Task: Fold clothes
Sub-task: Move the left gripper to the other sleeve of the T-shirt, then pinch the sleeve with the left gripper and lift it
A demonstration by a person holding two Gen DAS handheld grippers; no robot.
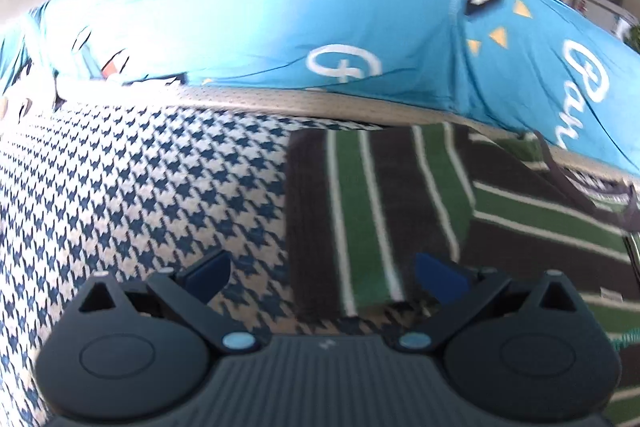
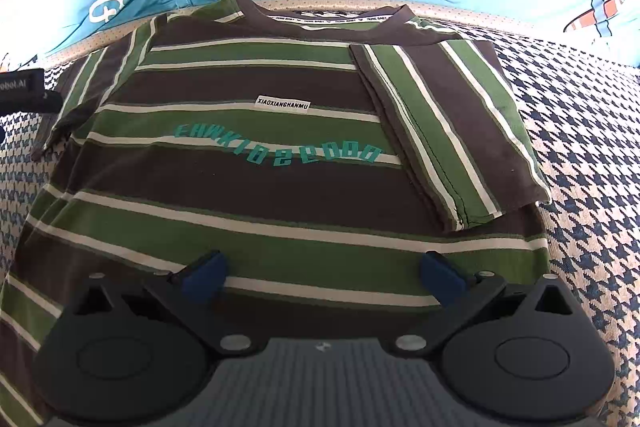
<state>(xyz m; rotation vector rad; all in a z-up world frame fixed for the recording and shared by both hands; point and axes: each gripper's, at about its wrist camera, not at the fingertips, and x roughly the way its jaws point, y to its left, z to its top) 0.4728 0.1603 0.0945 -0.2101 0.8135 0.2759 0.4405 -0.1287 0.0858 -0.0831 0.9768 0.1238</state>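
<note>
With both grippers' fingers (image 2: 202, 277) wide and empty, we should pinch the striped shirt's (image 2: 256, 187) unfolded sleeve (image 2: 76, 95) by its hem.

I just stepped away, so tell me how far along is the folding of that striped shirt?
Done: one sleeve is folded in over the chest of the striped T-shirt, which lies flat on the houndstooth cover. In hand: nothing; the right gripper and left gripper are both open above the cloth. Left: the other sleeve is spread out, and the body is unfolded.
</note>
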